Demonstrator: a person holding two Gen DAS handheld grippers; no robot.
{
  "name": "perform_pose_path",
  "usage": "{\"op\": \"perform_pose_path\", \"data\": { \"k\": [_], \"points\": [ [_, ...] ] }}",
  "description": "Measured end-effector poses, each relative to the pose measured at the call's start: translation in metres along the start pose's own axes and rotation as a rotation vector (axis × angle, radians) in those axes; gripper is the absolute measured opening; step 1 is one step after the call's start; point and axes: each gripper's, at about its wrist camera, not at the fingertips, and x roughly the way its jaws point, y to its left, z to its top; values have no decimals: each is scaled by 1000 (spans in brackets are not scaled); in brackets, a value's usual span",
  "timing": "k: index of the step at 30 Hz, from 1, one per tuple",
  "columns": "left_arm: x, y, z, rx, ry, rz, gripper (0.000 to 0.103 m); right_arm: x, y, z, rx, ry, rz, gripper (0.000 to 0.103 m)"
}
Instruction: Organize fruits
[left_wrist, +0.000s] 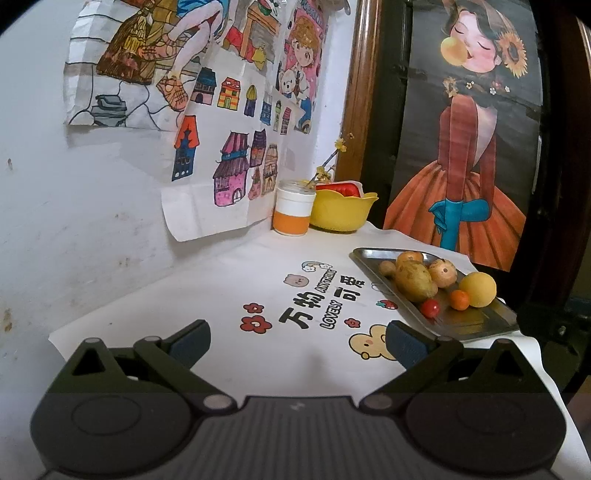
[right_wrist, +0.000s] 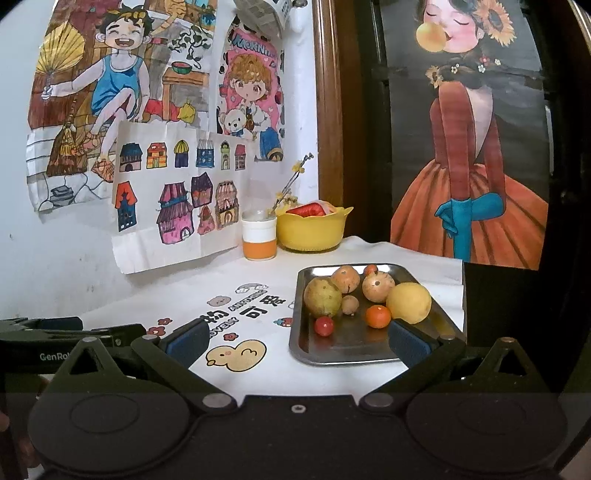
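Note:
A steel tray (right_wrist: 351, 347) (left_wrist: 476, 325) on the white printed cloth holds several fruits: a large yellow one (right_wrist: 409, 302) (left_wrist: 477, 290), a greenish-brown one (right_wrist: 322, 296) (left_wrist: 413, 280), a small orange (right_wrist: 378, 316) (left_wrist: 459, 299), a red cherry tomato (right_wrist: 324, 326) (left_wrist: 430, 307) and brownish round ones (right_wrist: 377, 287). My right gripper (right_wrist: 297, 341) is open, near the tray's front edge, nothing between its fingers. My left gripper (left_wrist: 299, 343) is open over the cloth, left of the tray, and also shows at the left edge of the right wrist view (right_wrist: 44, 328).
A yellow bowl (right_wrist: 313, 229) (left_wrist: 341, 214) with something red inside stands at the back by an orange-and-white jar (right_wrist: 259, 239) (left_wrist: 293, 212) holding a yellow flower sprig. Paper drawings hang on the wall at left. A dark wooden frame and a painted poster rise at right. The table edge runs right of the tray.

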Motion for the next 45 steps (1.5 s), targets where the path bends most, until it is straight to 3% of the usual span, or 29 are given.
{"op": "perform_pose_path", "data": {
  "k": [23, 45],
  "points": [
    [-7, 7, -8, -7, -25, -9, 103, -12, 7, -16, 23, -37, -69, 102],
    [-15, 13, -26, -22, -26, -19, 103, -14, 7, -37, 50, -20, -103, 102]
  ]
}}
